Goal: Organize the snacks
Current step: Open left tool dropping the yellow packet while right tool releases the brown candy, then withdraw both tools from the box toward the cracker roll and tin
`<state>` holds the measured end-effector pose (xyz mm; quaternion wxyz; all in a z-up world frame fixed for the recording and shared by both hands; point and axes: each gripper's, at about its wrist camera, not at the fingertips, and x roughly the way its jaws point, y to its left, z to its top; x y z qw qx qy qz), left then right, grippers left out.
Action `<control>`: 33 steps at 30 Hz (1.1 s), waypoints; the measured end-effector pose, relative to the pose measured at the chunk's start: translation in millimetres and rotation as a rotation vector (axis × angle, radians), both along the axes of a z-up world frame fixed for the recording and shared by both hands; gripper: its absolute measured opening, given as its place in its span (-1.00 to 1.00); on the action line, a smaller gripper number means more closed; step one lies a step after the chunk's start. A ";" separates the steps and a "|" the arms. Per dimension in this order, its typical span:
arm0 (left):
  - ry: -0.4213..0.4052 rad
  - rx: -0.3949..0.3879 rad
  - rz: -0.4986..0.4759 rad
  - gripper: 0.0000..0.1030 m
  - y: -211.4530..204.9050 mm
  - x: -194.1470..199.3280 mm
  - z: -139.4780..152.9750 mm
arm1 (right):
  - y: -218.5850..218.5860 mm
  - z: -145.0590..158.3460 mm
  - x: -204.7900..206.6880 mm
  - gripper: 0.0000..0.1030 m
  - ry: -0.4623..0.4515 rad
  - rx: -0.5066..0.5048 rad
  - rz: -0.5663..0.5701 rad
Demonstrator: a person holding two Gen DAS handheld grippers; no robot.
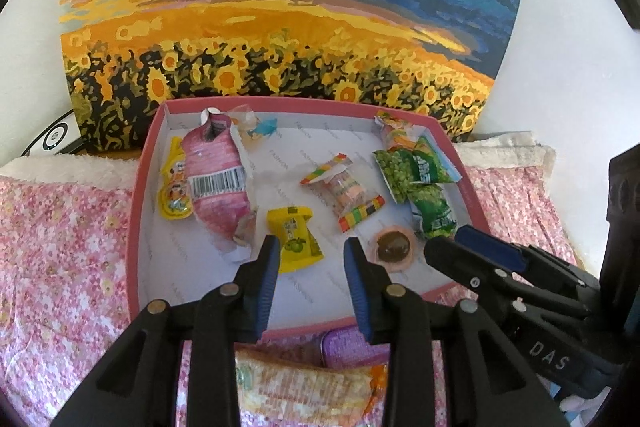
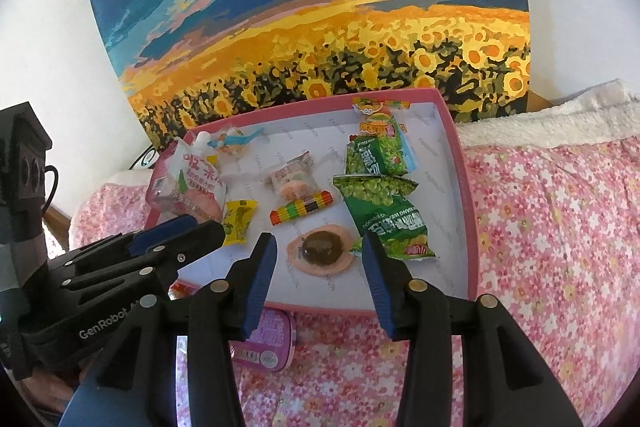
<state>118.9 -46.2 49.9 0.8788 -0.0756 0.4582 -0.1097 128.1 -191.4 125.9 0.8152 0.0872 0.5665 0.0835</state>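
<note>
Left tongs point(image 1: 312, 259): part open, empty.
Right tongs point(image 2: 320, 259): part open, empty.
Wafer pack point(image 1: 308, 387): light, crinkly, crushable; pinch end seal.
Tin point(image 2: 264, 343): stiff, slick; grip sides.

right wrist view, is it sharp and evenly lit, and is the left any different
Right wrist view: soft throughout, fisheye bowing the painting, white wall bright. Left wrist view: same softness, pink box edges curved, dark corners.
</note>
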 end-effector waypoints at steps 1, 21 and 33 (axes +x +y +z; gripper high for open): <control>-0.002 0.001 0.000 -0.34 0.0 -1.4 0.7 | -0.5 1.4 -1.9 -0.12 -0.001 -0.001 0.000; 0.021 -0.009 0.022 -0.34 8.0 -31.9 15.2 | 5.4 15.1 -27.2 -0.11 0.003 -0.007 -0.035; 0.026 -0.011 0.046 -0.34 23.1 -49.5 12.1 | 13.0 17.0 -42.8 -0.11 0.016 -0.005 -0.042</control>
